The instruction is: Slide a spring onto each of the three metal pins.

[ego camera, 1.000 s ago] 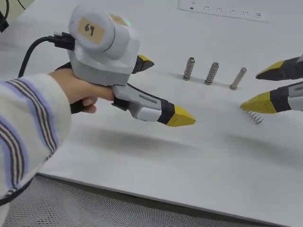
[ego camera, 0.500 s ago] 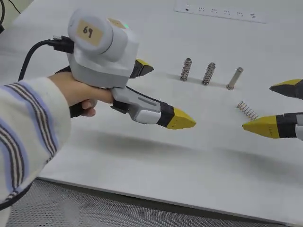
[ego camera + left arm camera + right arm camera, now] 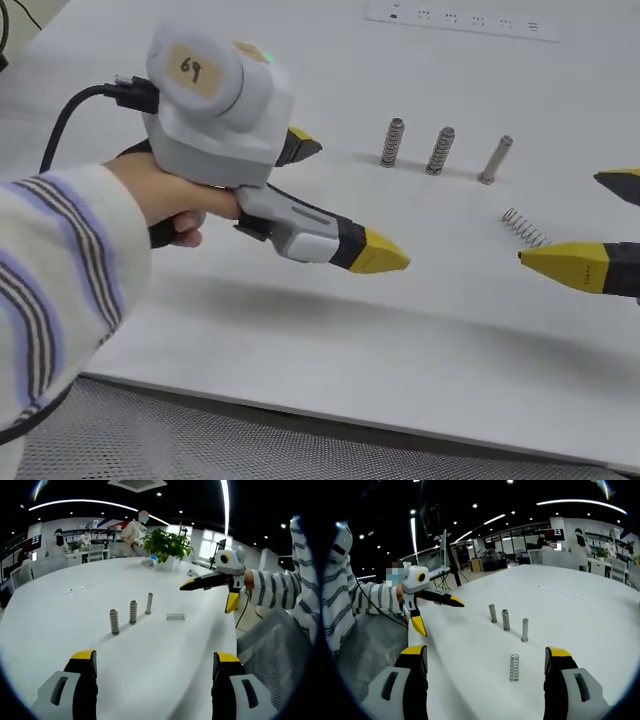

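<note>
Three upright metal pins stand in a row on the white table [image 3: 300, 330]. The left pin [image 3: 392, 142] and the middle pin [image 3: 440, 150] each carry a spring; the right pin [image 3: 495, 160] is bare. A loose spring [image 3: 524, 228] lies flat in front of the bare pin. My right gripper [image 3: 575, 220] is open at the right edge, just short of that spring [image 3: 514, 667], which lies ahead between its jaws. My left gripper [image 3: 345, 200] is open and empty, held above the table left of the pins [image 3: 133, 612].
A white power strip [image 3: 460, 20] lies along the table's far edge. The table's front edge runs below my left hand, with a perforated grey surface [image 3: 200, 440] beneath it. A potted plant [image 3: 167, 545] stands far across the table.
My right gripper has drawn back to the right and toward me, off the loose spring, which now lies uncovered. The left gripper has held its place.
</note>
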{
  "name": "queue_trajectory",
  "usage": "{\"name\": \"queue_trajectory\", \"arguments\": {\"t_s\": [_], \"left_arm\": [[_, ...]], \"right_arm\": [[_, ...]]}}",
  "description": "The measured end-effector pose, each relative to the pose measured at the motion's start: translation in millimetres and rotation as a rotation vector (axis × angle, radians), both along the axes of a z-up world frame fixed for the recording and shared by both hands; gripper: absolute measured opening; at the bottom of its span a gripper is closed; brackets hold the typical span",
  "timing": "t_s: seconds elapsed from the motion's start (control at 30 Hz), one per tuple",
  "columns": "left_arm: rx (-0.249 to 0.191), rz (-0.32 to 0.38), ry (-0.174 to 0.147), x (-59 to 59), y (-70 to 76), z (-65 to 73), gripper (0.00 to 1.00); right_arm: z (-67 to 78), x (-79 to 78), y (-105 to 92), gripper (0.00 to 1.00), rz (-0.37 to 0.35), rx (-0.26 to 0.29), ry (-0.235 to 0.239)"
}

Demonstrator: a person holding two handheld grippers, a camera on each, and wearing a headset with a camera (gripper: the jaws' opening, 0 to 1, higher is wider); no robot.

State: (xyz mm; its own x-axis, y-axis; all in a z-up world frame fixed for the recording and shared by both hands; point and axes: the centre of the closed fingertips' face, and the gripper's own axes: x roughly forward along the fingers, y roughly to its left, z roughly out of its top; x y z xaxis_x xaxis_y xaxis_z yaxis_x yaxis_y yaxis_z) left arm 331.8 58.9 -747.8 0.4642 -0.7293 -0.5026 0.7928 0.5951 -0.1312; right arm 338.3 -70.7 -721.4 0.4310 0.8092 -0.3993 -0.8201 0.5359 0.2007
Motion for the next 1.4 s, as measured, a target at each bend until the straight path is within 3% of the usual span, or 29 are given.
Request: {"name": "queue_trajectory", "arguments": {"t_s": [0.1,0.17,0.6,0.8,1.0,1.13,1.3,1.37,1.4], "left_arm": [[-0.006,-0.006,0.001,-0.5,-2.5,0.9,0.92],[-0.006,-0.005,-0.003,0.2,-2.8,1.5,0.92],[-0.002,-0.002,-0.006,4.4,-0.3,3.0,0.91],[0.009,-0.001,-0.006,6.6,2.1,2.1,0.90],[0.016,-0.034,-0.064,10.6,-2.0,14.7,0.85],[0.071,-0.091,-0.109,14.4,-7.2,17.1,0.82],[0.110,-0.164,-0.112,14.7,-23.1,15.6,0.80],[0.118,-0.234,-0.165,14.6,-33.4,19.1,0.76],[0.119,-0.250,-0.173,14.8,-37.5,20.2,0.74]], "right_arm": [[0.7,0.1,0.2,0.99,-0.024,0.045,0.000],[-2.6,-0.8,-1.7,0.99,-0.037,0.045,0.006],[-23.1,-7.6,-20.5,1.00,-0.078,-0.057,-0.010],[-26.8,-9.3,-26.4,1.00,-0.089,-0.069,-0.003],[-21.7,-8.9,-32.7,1.00,-0.126,-0.065,-0.020],[-21.2,-11.6,-36.5,1.00,-0.136,-0.080,-0.025],[-21.2,-15.0,-37.4,0.99,-0.145,-0.078,-0.022],[-21.6,-16.2,-37.9,0.99,-0.150,-0.073,-0.015],[-22.1,-16.7,-38.2,0.99,-0.151,-0.072,-0.011]]}}
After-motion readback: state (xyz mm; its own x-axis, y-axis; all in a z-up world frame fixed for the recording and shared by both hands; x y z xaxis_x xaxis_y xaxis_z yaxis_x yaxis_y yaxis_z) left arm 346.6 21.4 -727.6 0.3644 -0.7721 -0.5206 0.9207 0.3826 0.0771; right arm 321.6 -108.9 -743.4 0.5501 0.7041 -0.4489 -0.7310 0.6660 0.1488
